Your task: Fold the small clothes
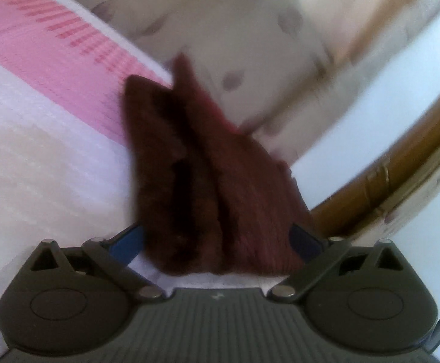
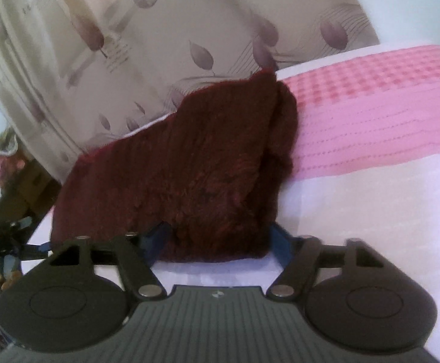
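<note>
Maroon fleece garment [image 2: 195,163], partly folded on the bed [image 2: 371,211], is straddled by unclenched left tongs [image 1: 217,236] and right tongs [image 2: 217,236], folding unfinished.

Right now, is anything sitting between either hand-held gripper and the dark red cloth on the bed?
Nothing visible. The dark red cloth already lies between the blue fingers of the left hand-held gripper, and likewise the right hand-held gripper. Only bedcover surrounds it.
</note>
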A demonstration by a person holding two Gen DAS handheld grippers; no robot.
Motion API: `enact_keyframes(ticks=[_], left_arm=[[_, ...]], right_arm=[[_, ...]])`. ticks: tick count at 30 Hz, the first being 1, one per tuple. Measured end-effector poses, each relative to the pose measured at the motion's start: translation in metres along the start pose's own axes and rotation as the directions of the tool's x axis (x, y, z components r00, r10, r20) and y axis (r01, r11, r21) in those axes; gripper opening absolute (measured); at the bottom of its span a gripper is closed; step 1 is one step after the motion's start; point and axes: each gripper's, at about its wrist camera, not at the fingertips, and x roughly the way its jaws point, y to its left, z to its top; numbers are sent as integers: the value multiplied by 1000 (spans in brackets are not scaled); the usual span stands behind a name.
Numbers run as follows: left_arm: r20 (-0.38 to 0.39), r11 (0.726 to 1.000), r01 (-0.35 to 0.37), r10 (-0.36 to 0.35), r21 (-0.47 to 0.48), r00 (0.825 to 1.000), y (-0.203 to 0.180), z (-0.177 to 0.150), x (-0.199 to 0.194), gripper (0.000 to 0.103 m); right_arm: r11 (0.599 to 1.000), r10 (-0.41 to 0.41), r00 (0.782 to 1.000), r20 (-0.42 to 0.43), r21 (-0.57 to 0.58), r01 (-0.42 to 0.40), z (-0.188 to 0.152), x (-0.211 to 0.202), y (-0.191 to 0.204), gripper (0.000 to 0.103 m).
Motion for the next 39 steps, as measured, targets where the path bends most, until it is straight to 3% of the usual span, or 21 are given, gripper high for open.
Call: enact_keyframes(ticks=[2,3,5,8,13,16,17,19,21,22,23,25,27,29,30,31,32,36,38,39], left_arm=[[-20,996,-7,9,92,1000,-13,-4,4,59],[-22,989,-29,33,147,999,-19,-5,4,52],[-22,978,-59,65,200,998,-22,-5,0,32],[-5,973,-119,122,198,992,-10,-3,-10,22],[22,965,-175,174,196,984,-3,1,-25,22],[37,959,-192,188,208,981,-2,3,-38,22],[49,961,-190,184,203,982,-3,5,-41,22],[50,980,-117,110,161,993,-1,9,-43,23],[46,983,-96,90,157,995,-5,11,-39,42],[32,984,-79,75,160,997,-8,13,-34,62],[26,983,-69,66,172,997,-10,14,-29,70],[1,971,-83,84,222,996,-15,15,-15,70],[-46,964,-94,109,250,993,-17,15,-3,68],[-69,959,-83,105,271,992,-17,14,6,33],[-68,956,-95,118,277,991,-18,14,6,31],[-54,960,-92,110,266,992,-17,15,3,26],[-30,965,-89,100,245,995,-14,16,-3,24],[38,985,-127,123,121,992,12,13,-25,19],[56,984,-136,130,112,990,15,9,-28,19],[68,987,-120,113,103,991,14,8,-30,19]], right_arm=[[1000,2,1000,6,19,-2,1,1,2,37],[1000,-5,1000,13,26,4,4,1,3,26],[999,-16,999,29,39,15,6,-1,2,23],[996,-6,998,65,92,0,6,-10,-3,19],[973,54,994,91,218,-73,1,-22,-15,17],[966,76,991,108,239,-100,-4,-32,-12,17],[966,74,992,105,240,-97,-7,-35,-11,17],[962,79,992,95,254,-101,-12,-37,-13,17],[969,80,994,78,227,-96,-13,-36,-10,18],[979,51,995,81,193,-65,-12,-36,-5,22],[982,42,995,89,180,-57,-11,-36,-3,23],[987,39,994,104,152,-55,-5,-33,1,44],[990,26,991,129,134,-44,1,-31,4,55],[995,12,993,119,102,-24,9,-22,7,55],[996,5,994,110,88,-15,11,-18,8,51],[997,6,995,96,78,-13,14,-13,8,27],[997,-3,997,80,74,-3,15,-9,8,12],[990,-93,992,85,112,83,13,-5,-6,13],[986,-74,993,92,157,59,11,-5,-14,13],[986,-78,992,101,156,62,12,-5,-11,23]])
